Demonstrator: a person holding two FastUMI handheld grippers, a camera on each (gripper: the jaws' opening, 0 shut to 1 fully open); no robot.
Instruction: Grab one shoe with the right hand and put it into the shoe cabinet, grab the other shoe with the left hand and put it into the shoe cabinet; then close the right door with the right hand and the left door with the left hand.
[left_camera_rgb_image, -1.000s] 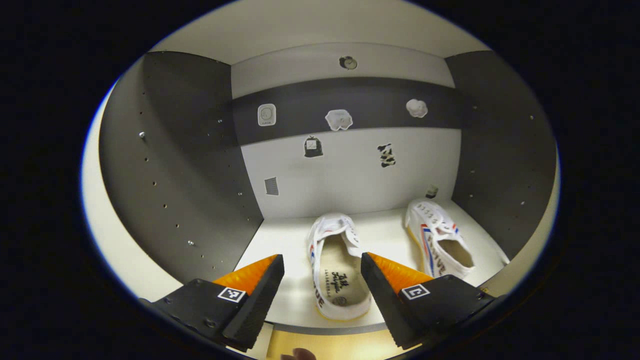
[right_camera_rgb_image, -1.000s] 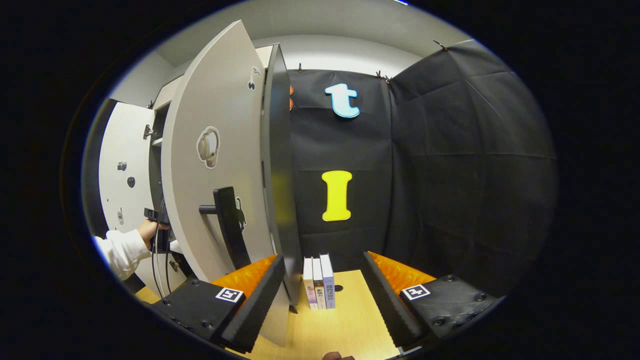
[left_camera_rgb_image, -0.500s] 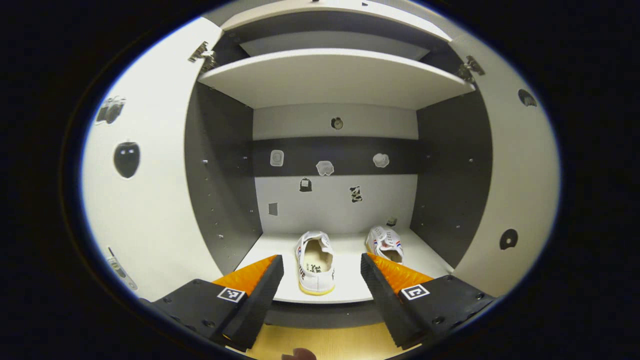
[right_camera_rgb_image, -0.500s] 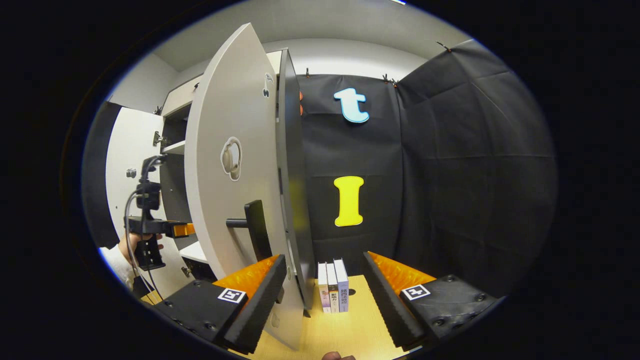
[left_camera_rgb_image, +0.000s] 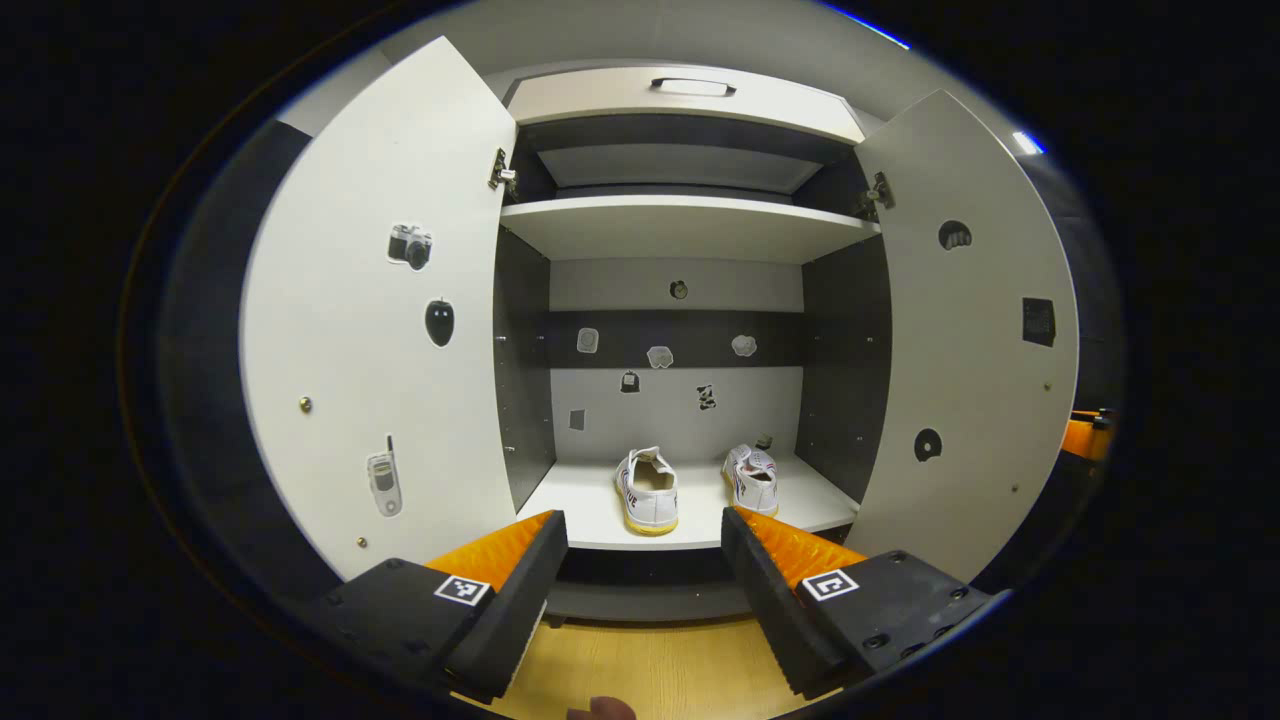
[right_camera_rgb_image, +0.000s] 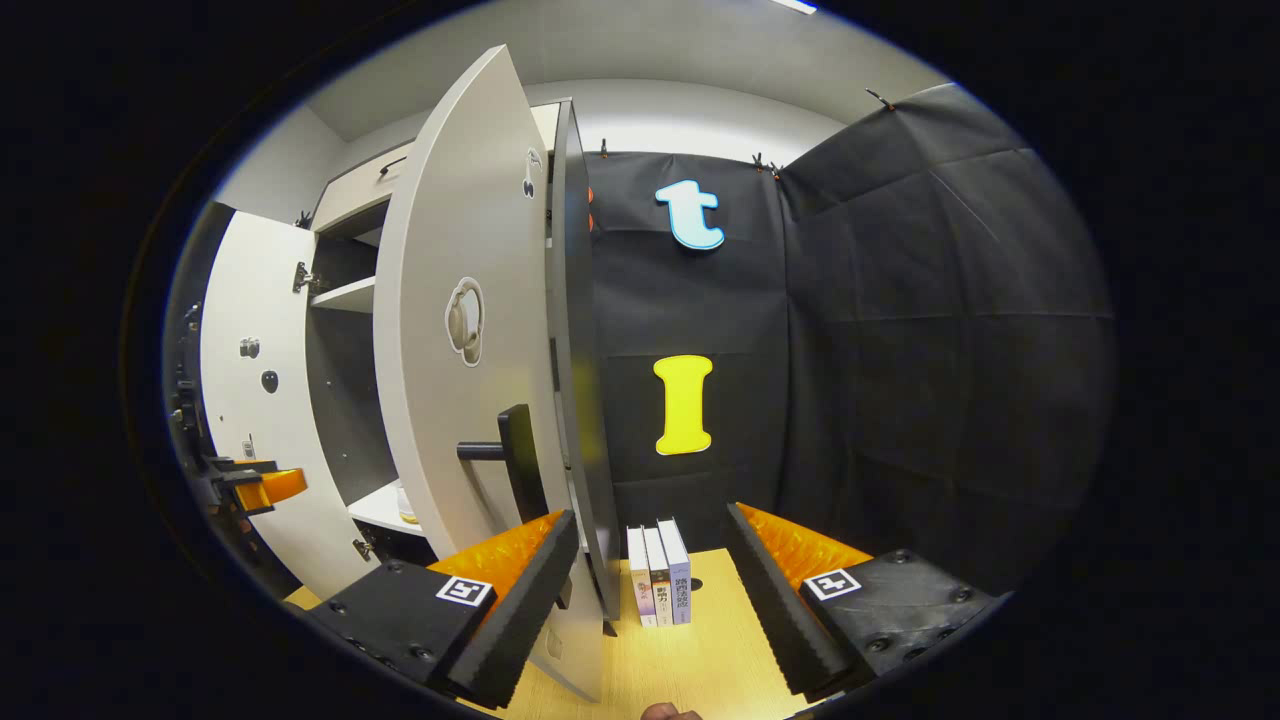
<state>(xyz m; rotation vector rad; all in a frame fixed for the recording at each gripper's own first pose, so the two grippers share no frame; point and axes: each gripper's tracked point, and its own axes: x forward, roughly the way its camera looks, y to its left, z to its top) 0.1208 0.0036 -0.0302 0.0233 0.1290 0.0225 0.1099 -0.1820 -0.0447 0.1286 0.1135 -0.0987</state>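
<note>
Both grippers empty, jaws wide apart, cabinet wide open

The left gripper (left_camera_rgb_image: 645, 560) has its jaws spread with nothing between them, facing the shoe cabinet (left_camera_rgb_image: 690, 230); the right gripper (right_camera_rgb_image: 650, 560) is the same, its jaws just beside the right door (right_camera_rgb_image: 470, 300) near the black handle (right_camera_rgb_image: 520, 460). Count: two white shoes on the bottom shelf, left shoe (left_camera_rgb_image: 648, 490) and right shoe (left_camera_rgb_image: 755, 478), near each other but apart; two open doors, including the left door (left_camera_rgb_image: 380, 330); three books (right_camera_rgb_image: 660, 572) upright on the wooden surface (right_camera_rgb_image: 700, 660).
</note>
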